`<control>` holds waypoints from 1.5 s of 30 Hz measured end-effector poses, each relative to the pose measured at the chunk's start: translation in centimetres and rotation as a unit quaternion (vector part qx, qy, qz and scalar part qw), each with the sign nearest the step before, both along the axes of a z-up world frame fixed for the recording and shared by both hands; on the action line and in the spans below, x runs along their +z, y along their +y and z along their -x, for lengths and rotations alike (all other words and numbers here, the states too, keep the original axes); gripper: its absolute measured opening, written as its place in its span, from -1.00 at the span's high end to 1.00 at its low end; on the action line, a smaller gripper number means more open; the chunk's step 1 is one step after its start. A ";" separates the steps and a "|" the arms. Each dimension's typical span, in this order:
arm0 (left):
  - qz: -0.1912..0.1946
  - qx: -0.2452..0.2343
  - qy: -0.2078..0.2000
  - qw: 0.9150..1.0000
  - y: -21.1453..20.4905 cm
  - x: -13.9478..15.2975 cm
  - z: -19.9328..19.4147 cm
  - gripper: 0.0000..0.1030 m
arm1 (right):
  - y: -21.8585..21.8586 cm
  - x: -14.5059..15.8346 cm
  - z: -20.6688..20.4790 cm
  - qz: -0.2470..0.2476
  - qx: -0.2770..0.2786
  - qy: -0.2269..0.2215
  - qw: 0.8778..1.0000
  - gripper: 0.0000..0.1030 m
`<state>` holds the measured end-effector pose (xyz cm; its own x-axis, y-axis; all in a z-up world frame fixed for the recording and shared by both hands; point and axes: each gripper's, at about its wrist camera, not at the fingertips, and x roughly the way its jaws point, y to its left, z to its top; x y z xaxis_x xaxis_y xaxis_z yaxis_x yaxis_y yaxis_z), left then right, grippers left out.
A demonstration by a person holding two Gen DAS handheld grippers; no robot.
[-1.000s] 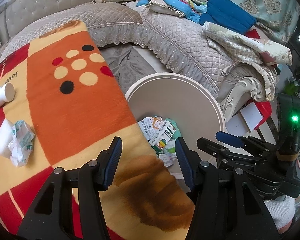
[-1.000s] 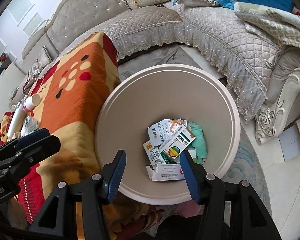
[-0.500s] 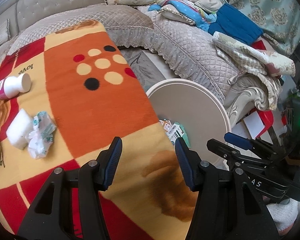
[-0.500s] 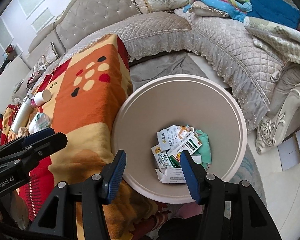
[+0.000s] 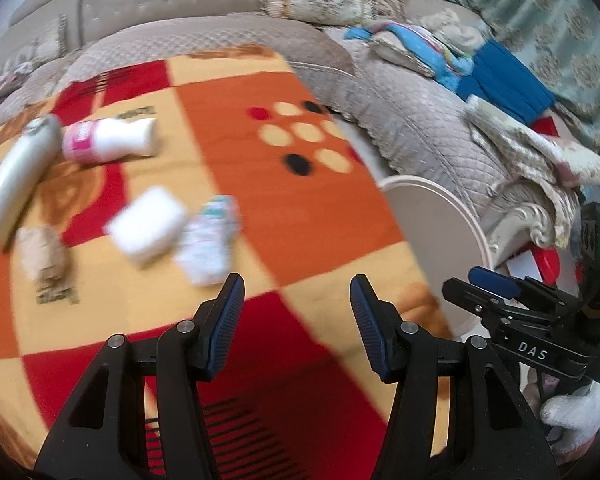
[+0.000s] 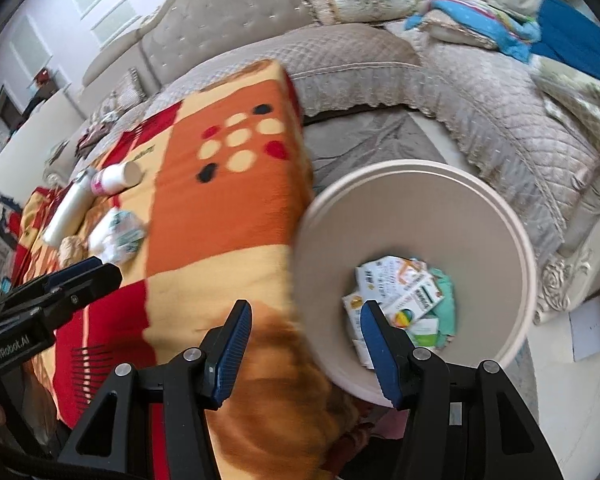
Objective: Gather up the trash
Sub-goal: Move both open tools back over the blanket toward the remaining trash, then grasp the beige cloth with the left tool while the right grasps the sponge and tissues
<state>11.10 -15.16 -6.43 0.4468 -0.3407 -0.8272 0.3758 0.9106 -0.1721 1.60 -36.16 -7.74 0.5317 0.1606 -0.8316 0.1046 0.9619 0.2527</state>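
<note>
While blurred, crumpled wrapper (image 5: pixel 208 240) unreadable; bin (image 5: pixel 440 216) half hidden by blanket (image 5: pixel 260 184).

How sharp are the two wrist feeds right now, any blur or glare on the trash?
Left wrist view: motion blur smears the crumpled wrapper, white block and bottles; the left gripper itself is crisp. Right wrist view: the blanket and the bin's near rim smear, while the packets inside stay readable. Even daylight, no glare.
</note>
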 end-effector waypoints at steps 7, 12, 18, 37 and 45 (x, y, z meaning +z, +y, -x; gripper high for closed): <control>-0.029 0.071 -0.016 0.997 7.5 0.9 -1.3 -0.04 | 5.6 0.3 -1.9 0.006 0.064 0.001 0.998 -0.06; -0.051 0.153 -0.007 0.987 13.6 0.3 -3.7 -0.04 | 9.1 0.0 -3.3 0.006 0.099 0.007 0.995 -0.06; -0.032 0.201 0.007 0.979 17.3 -1.1 -6.4 -0.04 | 11.8 0.0 -4.1 0.008 0.122 0.010 0.992 -0.06; 0.013 0.160 0.030 0.987 17.6 -3.1 -6.8 0.51 | 15.7 -0.2 -9.7 -0.095 0.097 0.030 0.990 -0.36; 0.002 0.146 0.022 0.989 18.4 -2.9 -6.1 0.53 | 19.5 -0.3 -12.9 -0.078 0.074 0.044 0.993 -0.42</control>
